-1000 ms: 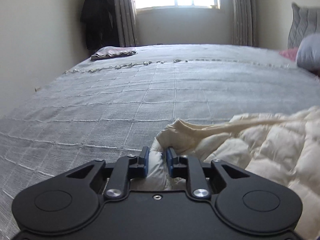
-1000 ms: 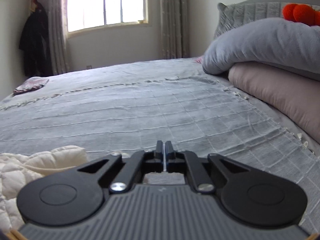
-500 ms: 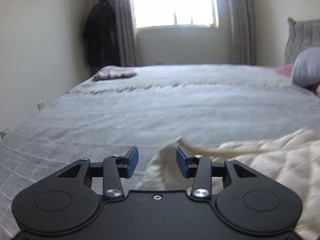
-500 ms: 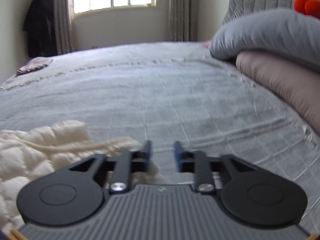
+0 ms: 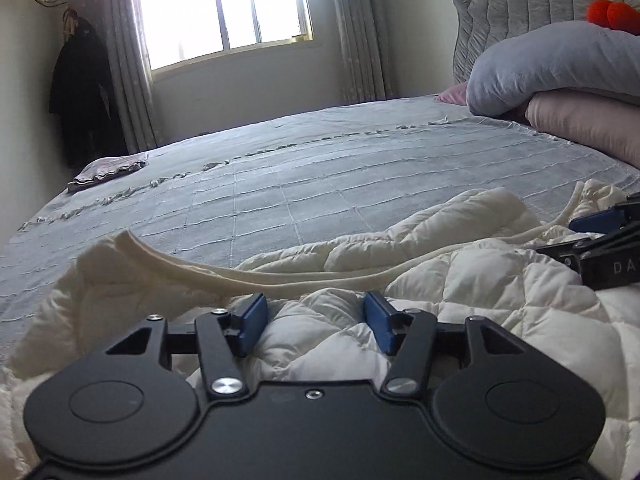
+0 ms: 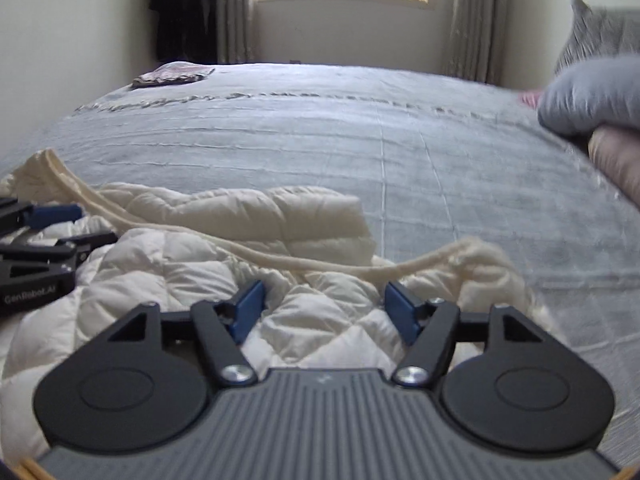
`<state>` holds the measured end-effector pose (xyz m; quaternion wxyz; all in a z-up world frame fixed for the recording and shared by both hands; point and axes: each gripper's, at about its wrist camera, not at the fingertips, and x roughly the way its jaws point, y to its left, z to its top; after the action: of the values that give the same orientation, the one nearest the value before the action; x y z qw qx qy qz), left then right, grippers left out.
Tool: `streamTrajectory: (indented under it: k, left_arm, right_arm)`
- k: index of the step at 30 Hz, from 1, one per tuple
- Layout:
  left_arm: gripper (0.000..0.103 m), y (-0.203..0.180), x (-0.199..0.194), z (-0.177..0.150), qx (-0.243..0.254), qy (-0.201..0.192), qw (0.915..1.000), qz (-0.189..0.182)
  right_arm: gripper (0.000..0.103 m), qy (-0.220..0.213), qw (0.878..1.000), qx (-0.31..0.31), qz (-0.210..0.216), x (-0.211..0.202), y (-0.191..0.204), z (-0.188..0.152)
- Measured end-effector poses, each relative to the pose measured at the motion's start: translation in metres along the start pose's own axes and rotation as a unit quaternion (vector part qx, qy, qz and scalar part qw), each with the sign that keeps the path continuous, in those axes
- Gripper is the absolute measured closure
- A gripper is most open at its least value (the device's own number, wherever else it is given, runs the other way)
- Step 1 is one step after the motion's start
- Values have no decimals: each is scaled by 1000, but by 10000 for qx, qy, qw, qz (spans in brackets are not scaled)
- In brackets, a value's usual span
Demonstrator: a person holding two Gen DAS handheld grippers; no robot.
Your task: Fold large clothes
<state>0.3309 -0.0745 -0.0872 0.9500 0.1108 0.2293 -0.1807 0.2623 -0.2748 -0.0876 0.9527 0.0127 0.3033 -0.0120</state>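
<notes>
One cream quilted jacket [image 5: 460, 276] lies crumpled on the near part of the grey bedspread [image 5: 304, 184]. Two grippers are present. The left gripper [image 5: 316, 322] hangs over the jacket, jaws opening, padding bulging between the blue pads without being pinched. The right gripper [image 6: 326, 310] does likewise over the jacket's other end. Two pillows [image 5: 560, 60] are stacked at the headboard; one folded cloth [image 5: 108, 168] sits at the far corner.

"GenRobot.AI" on the left hand-held gripper [image 6: 56, 216]; letters "DA", cut off, on the right hand-held gripper [image 5: 600, 220].
</notes>
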Motion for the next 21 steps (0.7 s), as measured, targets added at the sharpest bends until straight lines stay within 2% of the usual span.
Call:
streamTrajectory:
  k: [3,8,10,13,17,21]
  left_arm:
    - [46,12,2,-3,-505,81,9986,-164]
    - [43,12,-37,9,-580,269,9976,-264]
    - [25,17,-62,13,-647,353,9969,-264]
    - [14,28,-104,9,-869,437,9948,-288]
    - [10,45,-148,-8,-1366,701,9881,18]
    - [0,74,-181,-28,-2096,615,9754,285]
  right_arm:
    - [37,14,9999,-67,-144,2,6,-2]
    - [34,-10,9990,-293,-349,-36,20,-3]
    - [30,-92,9988,-355,-312,-59,26,-4]
    - [27,-166,9993,-313,-115,-89,36,-8]
    - [27,-136,9990,-420,58,-112,57,-13]
    - [27,-240,9984,-381,340,-129,71,-20]
